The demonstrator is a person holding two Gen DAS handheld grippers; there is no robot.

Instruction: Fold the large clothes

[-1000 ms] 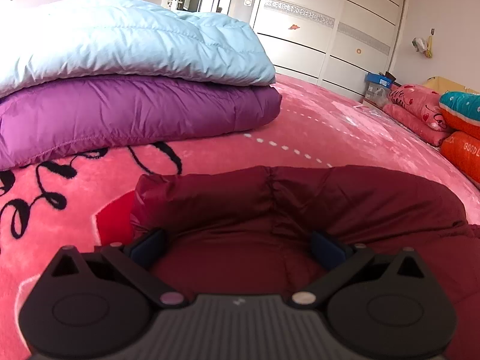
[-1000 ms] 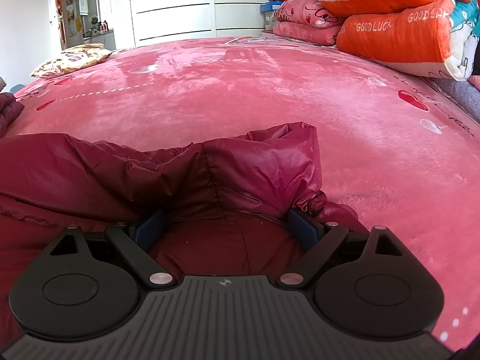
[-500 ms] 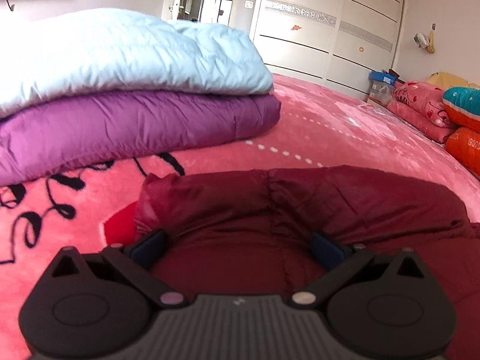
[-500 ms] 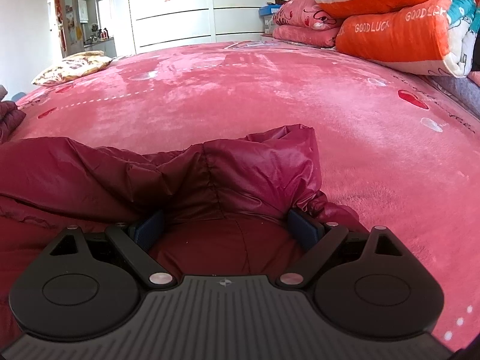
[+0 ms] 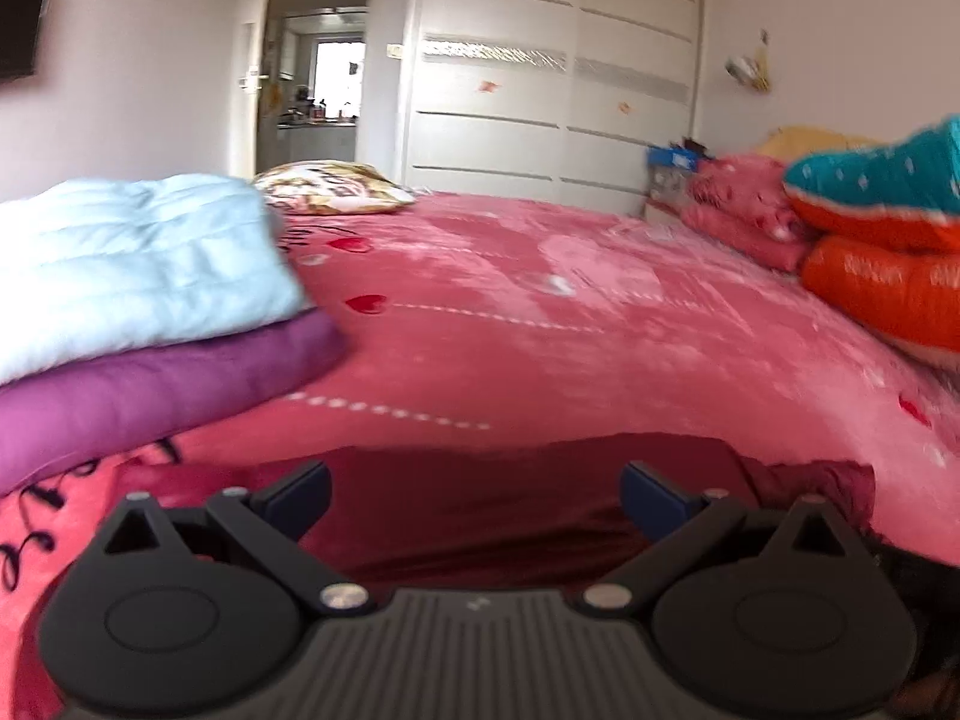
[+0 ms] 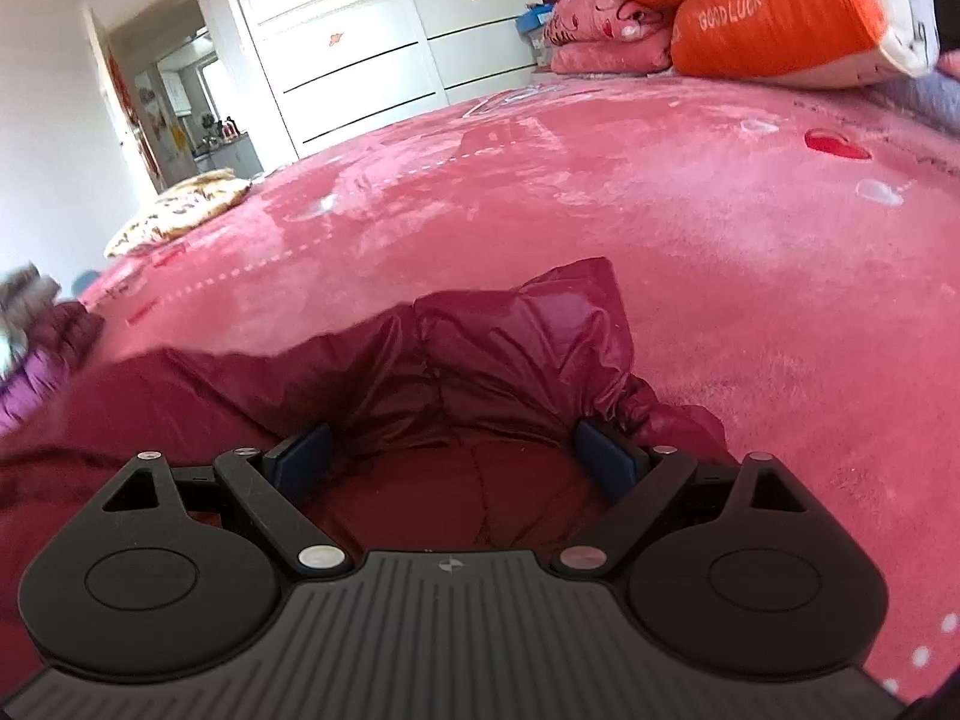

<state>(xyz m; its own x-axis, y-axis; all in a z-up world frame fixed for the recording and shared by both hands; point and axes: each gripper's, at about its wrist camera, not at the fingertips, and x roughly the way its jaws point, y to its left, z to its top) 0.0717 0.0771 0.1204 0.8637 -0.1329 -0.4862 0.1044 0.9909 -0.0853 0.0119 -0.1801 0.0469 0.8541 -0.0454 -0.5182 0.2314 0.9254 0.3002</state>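
Observation:
A dark red puffy jacket [image 5: 480, 516] lies on the pink bed cover [image 5: 540, 324]. My left gripper [image 5: 474, 495] is open just above the jacket, its blue pads wide apart with nothing pinched between them; this view is blurred. A bunched, shiny fold of the same jacket [image 6: 510, 348] rises in front of my right gripper [image 6: 453, 459]. That gripper is open too, and jacket fabric sits low between its spread fingers [image 6: 300, 456]. The rest of the jacket runs off to the left behind the gripper body.
A folded light blue jacket [image 5: 132, 258] lies on a folded purple one [image 5: 150, 390] at the left. Orange and teal quilts [image 6: 774, 12] and pink bedding [image 5: 744, 216] are stacked at the right. A patterned pillow [image 6: 180, 210] lies at the far edge before white wardrobes [image 5: 552, 102].
The left gripper has lifted and swung right, so the red jacket now sits lower in its view and the far room shows. The right view has tilted. Both stay open.

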